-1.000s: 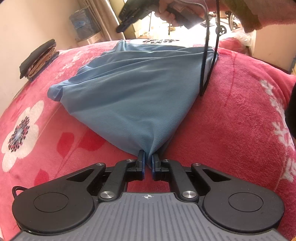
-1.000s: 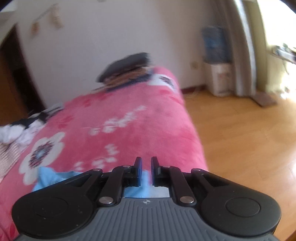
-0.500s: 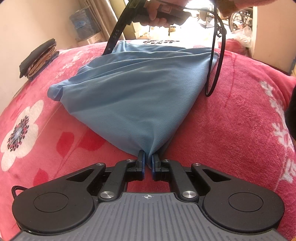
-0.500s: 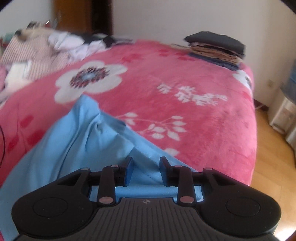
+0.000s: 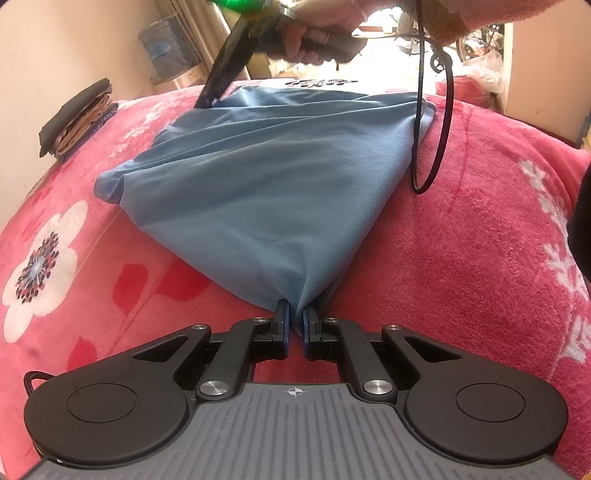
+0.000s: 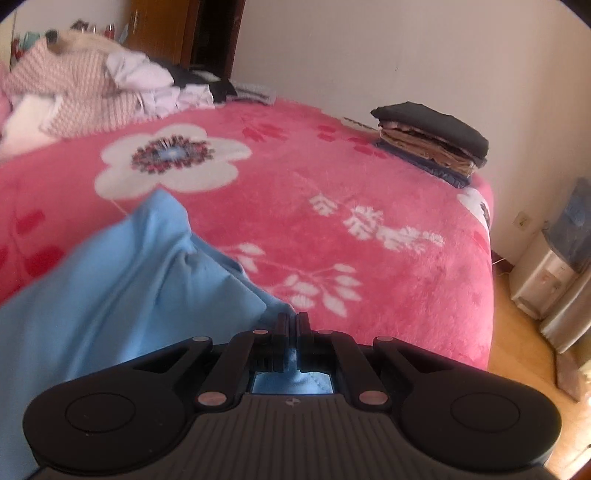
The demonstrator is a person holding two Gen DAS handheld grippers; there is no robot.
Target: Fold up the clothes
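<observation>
A light blue garment [image 5: 266, 177] lies spread on the pink flowered blanket [image 5: 480, 240]. My left gripper [image 5: 294, 321] is shut on its near corner, and the cloth fans away from the pads. At the far left corner, the right gripper [image 5: 207, 103], held by a hand [image 5: 321, 33], touches down on the fabric. In the right wrist view the right gripper [image 6: 292, 325] is shut on the edge of the blue garment [image 6: 110, 280], which bunches up to its left.
A folded stack of dark and tan clothes [image 6: 432, 144] sits near the bed's corner, also in the left wrist view [image 5: 75, 122]. Unfolded laundry [image 6: 92, 85] is heaped at the bed's far side. A black cable [image 5: 432, 147] hangs over the garment's right edge. A water dispenser [image 6: 554, 280] stands on the wooden floor.
The right gripper rolled, came down onto the garment's far corner, spread its jaws and closed them on the cloth. The left gripper kept still, holding its corner.
</observation>
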